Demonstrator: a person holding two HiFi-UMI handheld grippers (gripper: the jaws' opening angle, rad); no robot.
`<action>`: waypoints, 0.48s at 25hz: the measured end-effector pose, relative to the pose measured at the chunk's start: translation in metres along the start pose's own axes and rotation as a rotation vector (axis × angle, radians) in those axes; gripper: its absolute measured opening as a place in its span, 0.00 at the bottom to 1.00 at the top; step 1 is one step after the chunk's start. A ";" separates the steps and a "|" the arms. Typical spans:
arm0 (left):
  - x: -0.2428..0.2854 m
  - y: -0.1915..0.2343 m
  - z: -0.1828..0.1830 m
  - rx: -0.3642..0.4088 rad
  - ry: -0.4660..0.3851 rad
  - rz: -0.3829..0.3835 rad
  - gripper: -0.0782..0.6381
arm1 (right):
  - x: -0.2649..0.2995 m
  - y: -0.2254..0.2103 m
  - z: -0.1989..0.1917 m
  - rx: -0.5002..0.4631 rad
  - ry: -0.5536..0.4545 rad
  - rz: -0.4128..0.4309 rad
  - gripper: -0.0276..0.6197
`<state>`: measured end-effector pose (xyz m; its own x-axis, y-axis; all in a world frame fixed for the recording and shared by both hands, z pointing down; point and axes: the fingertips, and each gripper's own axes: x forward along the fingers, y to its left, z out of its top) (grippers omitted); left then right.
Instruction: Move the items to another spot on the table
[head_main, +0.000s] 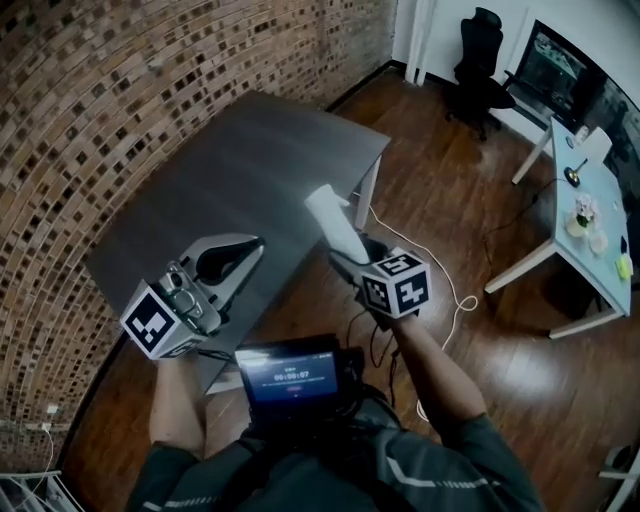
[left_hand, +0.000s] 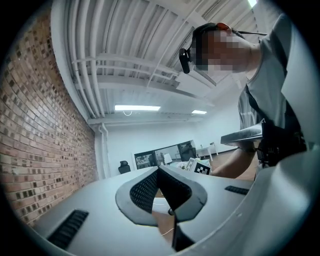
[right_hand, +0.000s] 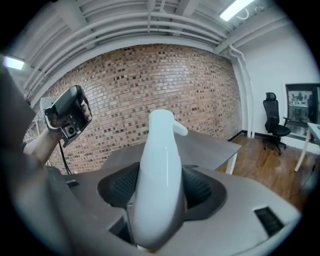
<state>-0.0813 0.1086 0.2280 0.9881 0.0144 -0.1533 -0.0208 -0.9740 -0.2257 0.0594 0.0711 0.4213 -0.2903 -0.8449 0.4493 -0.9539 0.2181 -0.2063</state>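
A white plastic bottle (head_main: 335, 222) with a curved spout is held off the floor near the grey table's (head_main: 230, 170) right edge. My right gripper (head_main: 352, 258) is shut on the bottle. In the right gripper view the bottle (right_hand: 161, 165) stands upright between the dark ribbed pads (right_hand: 200, 189) and hides the gap between them. My left gripper (head_main: 232, 262) hovers over the table's near end. In the left gripper view its tips (left_hand: 159, 171) meet with nothing between them. No other item shows on the tabletop.
A brick wall (head_main: 110, 90) runs along the table's far side. A white cable (head_main: 455, 290) lies on the wood floor to the right. Farther right stand a light blue table (head_main: 590, 235) with small things on it and a black office chair (head_main: 480, 65).
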 end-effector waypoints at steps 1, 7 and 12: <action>0.013 -0.001 -0.001 0.000 -0.004 -0.011 0.10 | -0.004 -0.012 0.001 0.002 -0.004 -0.008 0.47; 0.076 0.000 -0.014 -0.012 -0.001 -0.100 0.10 | -0.022 -0.068 0.006 0.042 -0.030 -0.057 0.47; 0.122 0.014 -0.029 -0.025 -0.025 -0.156 0.10 | -0.024 -0.111 0.013 0.047 -0.038 -0.094 0.47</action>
<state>0.0430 0.0903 0.2339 0.9749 0.1714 -0.1420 0.1369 -0.9648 -0.2247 0.1728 0.0609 0.4225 -0.1960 -0.8786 0.4355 -0.9718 0.1148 -0.2058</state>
